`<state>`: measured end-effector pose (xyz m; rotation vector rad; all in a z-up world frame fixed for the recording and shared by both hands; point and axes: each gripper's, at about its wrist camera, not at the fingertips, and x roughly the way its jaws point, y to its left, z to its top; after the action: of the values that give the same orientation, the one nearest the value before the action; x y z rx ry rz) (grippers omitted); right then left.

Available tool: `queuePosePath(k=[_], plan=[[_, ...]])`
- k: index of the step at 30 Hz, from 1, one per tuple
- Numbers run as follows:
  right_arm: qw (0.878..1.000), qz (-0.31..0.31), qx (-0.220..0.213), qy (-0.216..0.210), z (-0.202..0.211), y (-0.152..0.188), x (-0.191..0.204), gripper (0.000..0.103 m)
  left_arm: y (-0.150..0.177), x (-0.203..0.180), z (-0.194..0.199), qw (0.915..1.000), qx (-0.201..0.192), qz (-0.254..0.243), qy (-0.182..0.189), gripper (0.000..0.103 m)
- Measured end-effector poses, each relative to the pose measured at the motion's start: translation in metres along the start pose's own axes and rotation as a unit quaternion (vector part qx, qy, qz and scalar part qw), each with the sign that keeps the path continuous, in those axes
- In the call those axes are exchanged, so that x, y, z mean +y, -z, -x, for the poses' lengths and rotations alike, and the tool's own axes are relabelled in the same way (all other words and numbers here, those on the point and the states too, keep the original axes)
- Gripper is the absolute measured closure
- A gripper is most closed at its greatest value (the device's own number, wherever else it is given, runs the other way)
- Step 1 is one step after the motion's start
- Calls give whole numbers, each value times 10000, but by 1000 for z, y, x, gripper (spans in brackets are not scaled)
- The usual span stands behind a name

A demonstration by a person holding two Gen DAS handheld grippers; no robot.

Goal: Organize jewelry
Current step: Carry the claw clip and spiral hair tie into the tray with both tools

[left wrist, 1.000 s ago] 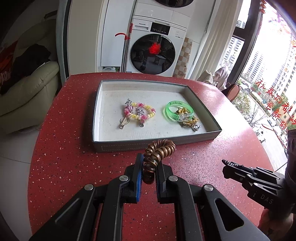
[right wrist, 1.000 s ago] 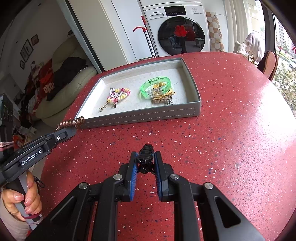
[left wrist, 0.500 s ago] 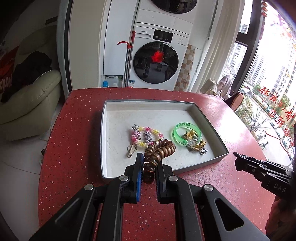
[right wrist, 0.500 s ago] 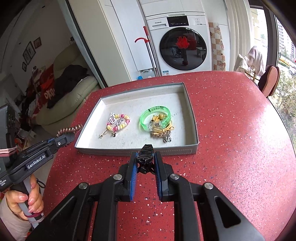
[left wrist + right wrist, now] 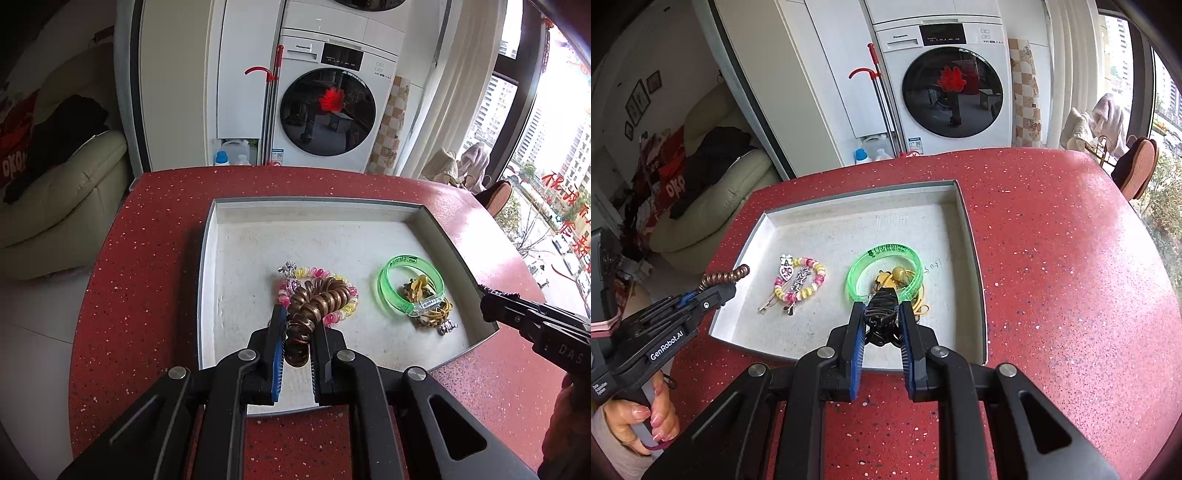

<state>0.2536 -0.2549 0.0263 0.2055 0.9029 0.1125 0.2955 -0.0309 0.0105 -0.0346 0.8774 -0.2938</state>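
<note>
The grey tray (image 5: 207, 280) sits on the red counter (image 5: 155, 229), and every place here is taken from that tray. Both tongs hang over its near part. The left tongs (image 5: 298, 334) are clamped on a bronze coil band (image 5: 314, 301), which arches above the pink-and-yellow bead bracelet (image 5: 803, 282) lying at the tray's middle. The right tongs (image 5: 882, 321) are clamped on a small black hair clip (image 5: 882, 319), above the green bangle (image 5: 882, 273) and the tangled yellow chain (image 5: 430, 314) on the tray's right side.

The main risk, as I judge it, is clutter. If the coil is let go where it hangs, it may land on the beads and snag their charms. The springy coil could also bounce toward the tray's near wall. The black piece could drop into the yellow tangle and get lost in it. The two tongs are close enough that a sideways shift might knock them together.

Compared with a second ago, both tongs have advanced from outside the tray's near wall to above its floor, grips unchanged.
</note>
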Motion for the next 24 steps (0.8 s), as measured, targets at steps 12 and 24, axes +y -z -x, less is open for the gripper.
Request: queuePosePath(k=[12,24], plan=[[9989,-103,422,172,-46,1,-15,84,5,-4,-37,9990,388,-132,-189,73],[9991,-27,338,254,-57,0,-12,83,11,-9,-51,9970,429,-329,-559,73]])
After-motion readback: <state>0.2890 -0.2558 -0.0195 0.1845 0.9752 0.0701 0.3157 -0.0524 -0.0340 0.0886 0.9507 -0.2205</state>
